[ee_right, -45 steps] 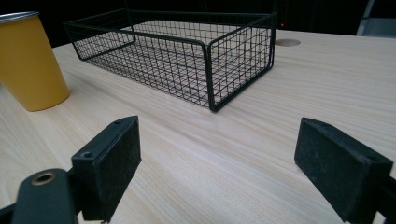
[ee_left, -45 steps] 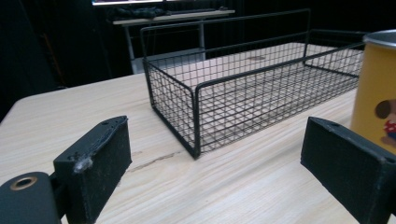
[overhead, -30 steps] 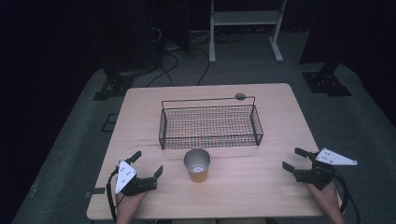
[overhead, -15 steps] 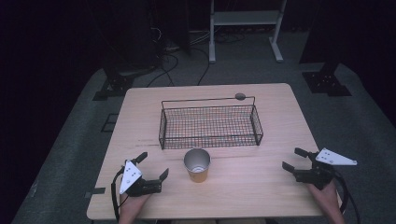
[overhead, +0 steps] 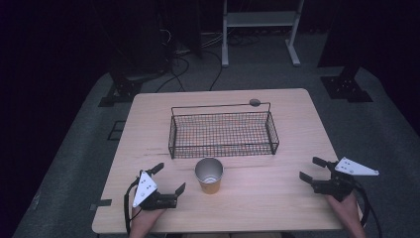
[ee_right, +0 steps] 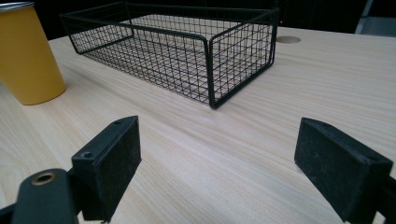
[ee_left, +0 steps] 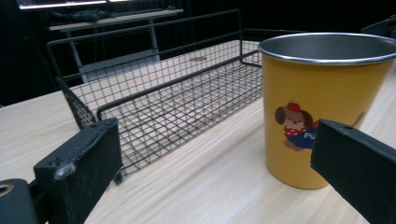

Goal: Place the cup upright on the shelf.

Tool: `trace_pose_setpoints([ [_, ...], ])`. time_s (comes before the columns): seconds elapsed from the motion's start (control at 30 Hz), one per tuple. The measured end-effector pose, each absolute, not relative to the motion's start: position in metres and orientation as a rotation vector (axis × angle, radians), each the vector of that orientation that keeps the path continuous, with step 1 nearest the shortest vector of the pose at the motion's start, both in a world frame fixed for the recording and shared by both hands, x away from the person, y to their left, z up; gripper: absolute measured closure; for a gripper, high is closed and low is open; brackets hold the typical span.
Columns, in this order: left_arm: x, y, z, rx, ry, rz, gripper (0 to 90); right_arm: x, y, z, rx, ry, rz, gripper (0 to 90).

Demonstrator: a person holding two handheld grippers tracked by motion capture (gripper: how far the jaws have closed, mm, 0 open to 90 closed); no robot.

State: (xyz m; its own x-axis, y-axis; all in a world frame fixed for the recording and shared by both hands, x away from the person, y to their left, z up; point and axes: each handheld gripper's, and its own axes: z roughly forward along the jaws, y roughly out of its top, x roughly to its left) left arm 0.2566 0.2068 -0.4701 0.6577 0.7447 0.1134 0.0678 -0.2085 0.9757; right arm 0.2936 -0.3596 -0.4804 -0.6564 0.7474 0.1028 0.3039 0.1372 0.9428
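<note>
A yellow metal cup (overhead: 209,174) with a cartoon dog print stands upright on the wooden table (overhead: 277,198), just in front of an empty black wire basket (overhead: 223,115). My left gripper (overhead: 170,177) rests on the table left of the cup, open, its jaws pointing toward it. In the left gripper view the cup (ee_left: 322,107) stands ahead at the right, near the right jaw, with the basket (ee_left: 177,93) behind; this gripper (ee_left: 219,158) holds nothing. My right gripper (overhead: 309,168) lies open at the table's right edge. Its own view shows the gripper (ee_right: 224,154) empty, the basket (ee_right: 187,42) ahead and the cup (ee_right: 28,56) far left.
A small round grey disc (overhead: 254,102) sits in the tabletop behind the basket. Beyond the table, on the dark floor, are cables (overhead: 193,64), a white metal stand (overhead: 257,29) and black stand bases (overhead: 346,87).
My left gripper has shifted a little to the right, toward the cup. The right gripper, cup and basket have not moved.
</note>
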Motion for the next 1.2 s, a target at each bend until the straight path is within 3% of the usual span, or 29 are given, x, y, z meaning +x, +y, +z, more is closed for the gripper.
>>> trace_pose_setpoints([
  [1.2,0.256,0.168,-0.475,1.735,0.562,0.541,1.4,0.293,-0.359,-0.480,1.010,2.026,1.527,13.5],
])
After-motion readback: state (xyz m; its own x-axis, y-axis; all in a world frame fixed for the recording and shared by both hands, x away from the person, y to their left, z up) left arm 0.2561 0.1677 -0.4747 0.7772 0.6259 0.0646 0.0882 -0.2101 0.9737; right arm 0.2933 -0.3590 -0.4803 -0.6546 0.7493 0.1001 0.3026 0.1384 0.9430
